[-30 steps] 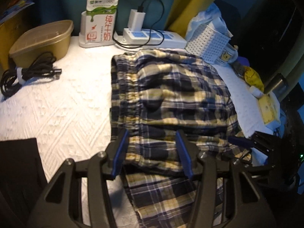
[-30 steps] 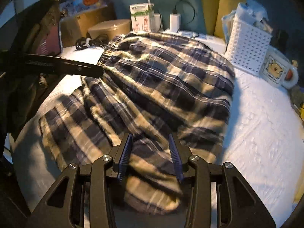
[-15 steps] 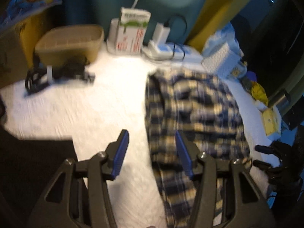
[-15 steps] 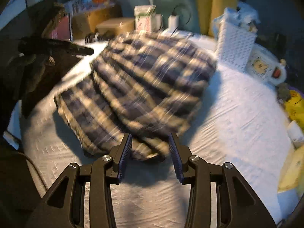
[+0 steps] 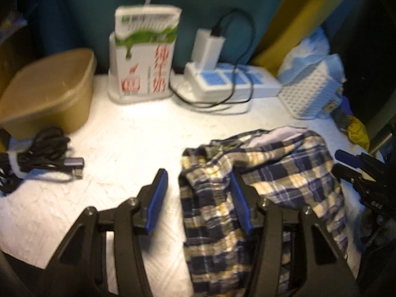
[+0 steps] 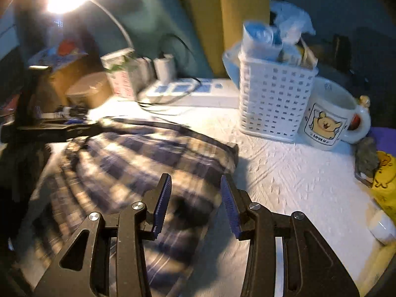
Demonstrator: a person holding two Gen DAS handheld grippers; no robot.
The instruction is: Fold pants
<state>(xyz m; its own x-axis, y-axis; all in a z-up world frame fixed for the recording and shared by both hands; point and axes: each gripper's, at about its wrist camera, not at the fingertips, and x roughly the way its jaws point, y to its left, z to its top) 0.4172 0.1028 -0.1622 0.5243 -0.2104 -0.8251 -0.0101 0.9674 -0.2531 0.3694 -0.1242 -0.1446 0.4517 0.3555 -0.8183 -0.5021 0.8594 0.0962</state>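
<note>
The blue-and-cream plaid pants lie bunched on the white table cover, with a pale inner side showing at their far end. My left gripper is open at the pants' left edge. Its right pad rests against the cloth and its left pad hangs over bare cover. In the right wrist view the pants are blurred. My right gripper stands over their right edge with its jaws opening; a dark fold lies between the pads, unpinched. The right gripper also shows at the left wrist view's right side.
Along the back stand a tan tub, a milk carton and a power strip with a charger. A bundled black cable lies left. A white basket, a bear mug and a yellow item sit right.
The pants, spread wide a second ago, are now bunched and farther from the power strip. The left gripper went from over their middle to their left edge, the right to their right edge.
</note>
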